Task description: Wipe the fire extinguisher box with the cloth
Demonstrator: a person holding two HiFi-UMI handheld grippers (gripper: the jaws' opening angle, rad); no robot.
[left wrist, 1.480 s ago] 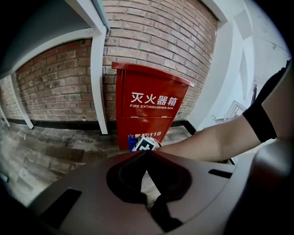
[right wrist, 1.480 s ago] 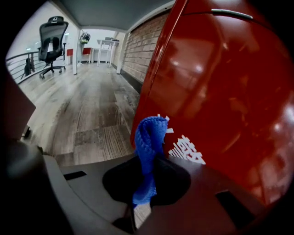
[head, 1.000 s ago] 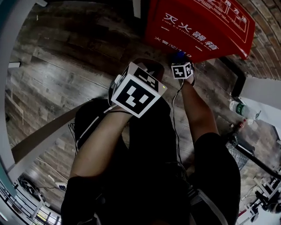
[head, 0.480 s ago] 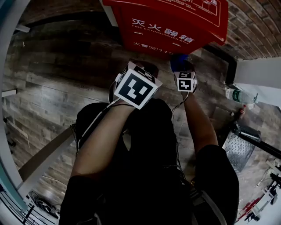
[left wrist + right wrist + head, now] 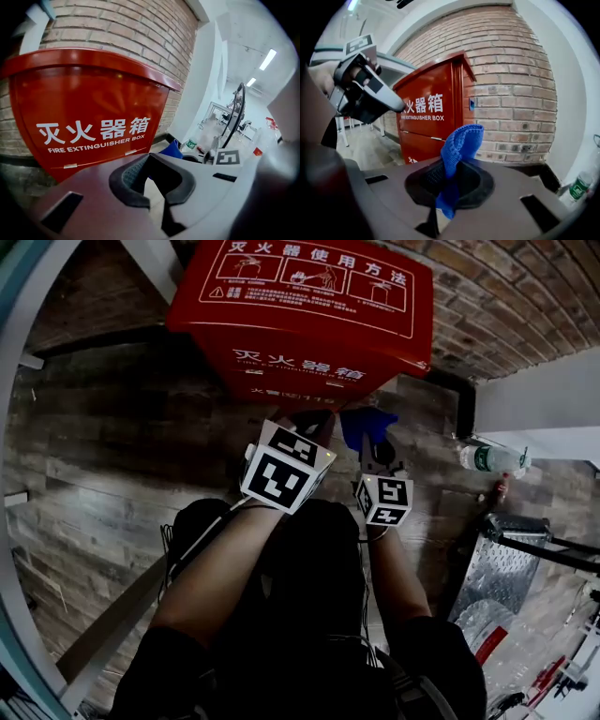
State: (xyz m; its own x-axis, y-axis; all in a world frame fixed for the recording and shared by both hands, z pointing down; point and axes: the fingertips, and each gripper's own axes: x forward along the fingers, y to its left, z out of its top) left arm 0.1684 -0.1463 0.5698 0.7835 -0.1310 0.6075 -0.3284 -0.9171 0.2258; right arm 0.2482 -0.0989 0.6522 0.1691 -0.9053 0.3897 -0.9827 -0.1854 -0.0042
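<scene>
The red fire extinguisher box [image 5: 300, 324] stands against a brick wall, its lid with printed instructions facing up in the head view. It fills the left gripper view [image 5: 89, 117], and the right gripper view shows its front and side [image 5: 429, 117]. My left gripper [image 5: 314, 426] hangs just in front of the box's lower front, jaws shut with nothing between them [image 5: 152, 180]. My right gripper [image 5: 375, 444] is to its right, shut on a blue knitted cloth [image 5: 459, 145]. The cloth [image 5: 366, 423] sticks up past the jaws, short of the box.
A black pipe [image 5: 459, 395] runs along the wall's foot to the right of the box. A plastic bottle [image 5: 487, 457] lies by a white wall. A metal grating step [image 5: 502, 568] sits at the right. The floor is dark wood planks [image 5: 112, 456].
The view has tilted, so the box's lid now shows and the box sits more to the left. My right gripper with the cloth has drawn back from the box front; the left stays near it.
</scene>
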